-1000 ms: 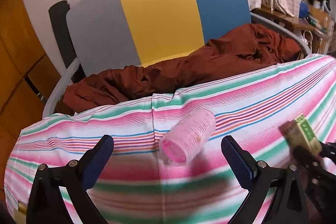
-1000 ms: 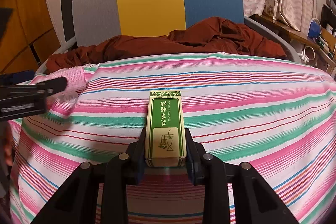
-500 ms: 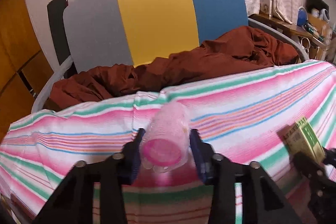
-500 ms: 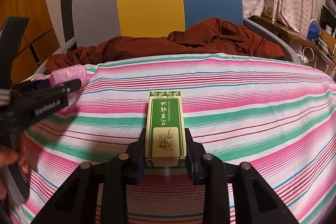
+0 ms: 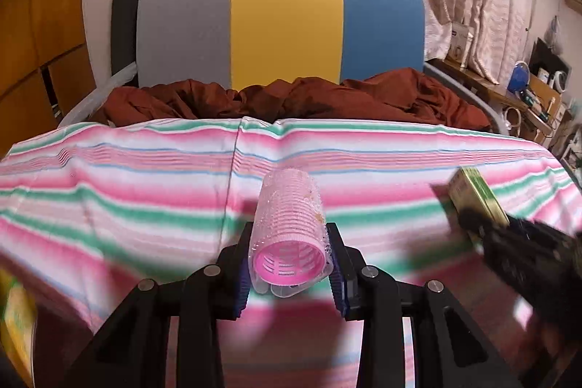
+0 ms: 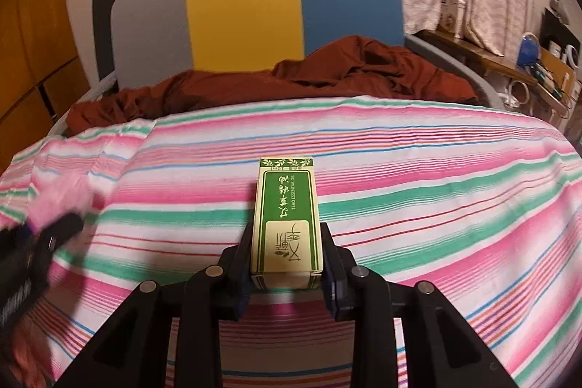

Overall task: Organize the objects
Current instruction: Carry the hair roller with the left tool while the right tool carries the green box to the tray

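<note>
Striped cloth, tricolour chair behind. R gripper jaws clamp box "TSAO ESSENTIAL OIL"; L gripper jaws clamp pink roller.

Both wrist cameras are looking low and close along their own jaws across the striped cloth toward the tricolour chair back — the left view is sitting left of the right, each catching the other gripper at its edge.
</note>
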A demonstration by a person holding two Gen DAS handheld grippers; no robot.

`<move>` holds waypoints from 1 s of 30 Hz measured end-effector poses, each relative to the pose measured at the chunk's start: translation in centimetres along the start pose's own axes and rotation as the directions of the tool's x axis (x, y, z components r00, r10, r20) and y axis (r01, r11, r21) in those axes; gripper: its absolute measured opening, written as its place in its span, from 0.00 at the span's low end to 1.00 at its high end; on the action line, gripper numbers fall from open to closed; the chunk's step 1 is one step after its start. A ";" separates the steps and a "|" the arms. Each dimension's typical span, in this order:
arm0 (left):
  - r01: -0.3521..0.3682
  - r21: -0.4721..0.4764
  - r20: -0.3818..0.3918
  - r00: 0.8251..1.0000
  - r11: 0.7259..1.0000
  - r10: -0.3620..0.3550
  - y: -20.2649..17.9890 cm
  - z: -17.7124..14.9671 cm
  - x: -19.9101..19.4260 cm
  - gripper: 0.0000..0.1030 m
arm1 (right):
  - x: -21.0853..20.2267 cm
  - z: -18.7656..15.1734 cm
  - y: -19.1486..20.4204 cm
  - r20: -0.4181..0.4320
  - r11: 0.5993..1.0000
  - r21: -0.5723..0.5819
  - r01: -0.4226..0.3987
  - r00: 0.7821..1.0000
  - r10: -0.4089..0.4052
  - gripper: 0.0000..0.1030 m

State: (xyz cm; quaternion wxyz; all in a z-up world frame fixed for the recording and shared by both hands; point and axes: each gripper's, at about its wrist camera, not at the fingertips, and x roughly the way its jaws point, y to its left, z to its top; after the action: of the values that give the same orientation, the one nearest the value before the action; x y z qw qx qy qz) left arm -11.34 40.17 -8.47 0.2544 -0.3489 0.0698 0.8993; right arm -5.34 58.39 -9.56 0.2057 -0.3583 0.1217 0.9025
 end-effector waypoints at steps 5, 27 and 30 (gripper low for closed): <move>0.043 0.041 0.026 0.999 0.998 -0.044 -1.3 -2.8 -3.3 0.35 | -2.0 -0.8 -0.4 0.032 0.998 0.059 -0.023 0.999 0.021 0.29; 0.151 -0.049 0.059 0.987 0.987 -0.148 3.7 -10.4 -15.6 0.35 | -11.7 -7.9 7.1 0.071 0.993 -0.038 -0.113 0.991 0.115 0.29; 0.170 -0.065 0.070 0.984 0.983 -0.166 4.5 -11.3 -17.4 0.35 | -12.7 -8.9 8.1 0.067 0.989 -0.021 -0.146 0.987 0.147 0.29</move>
State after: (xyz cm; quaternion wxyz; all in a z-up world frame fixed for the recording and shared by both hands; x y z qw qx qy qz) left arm 3.98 25.74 -5.66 0.3189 -0.3332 -0.0002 0.8873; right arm 4.66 44.34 -6.46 0.1399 -0.3189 0.1333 0.9279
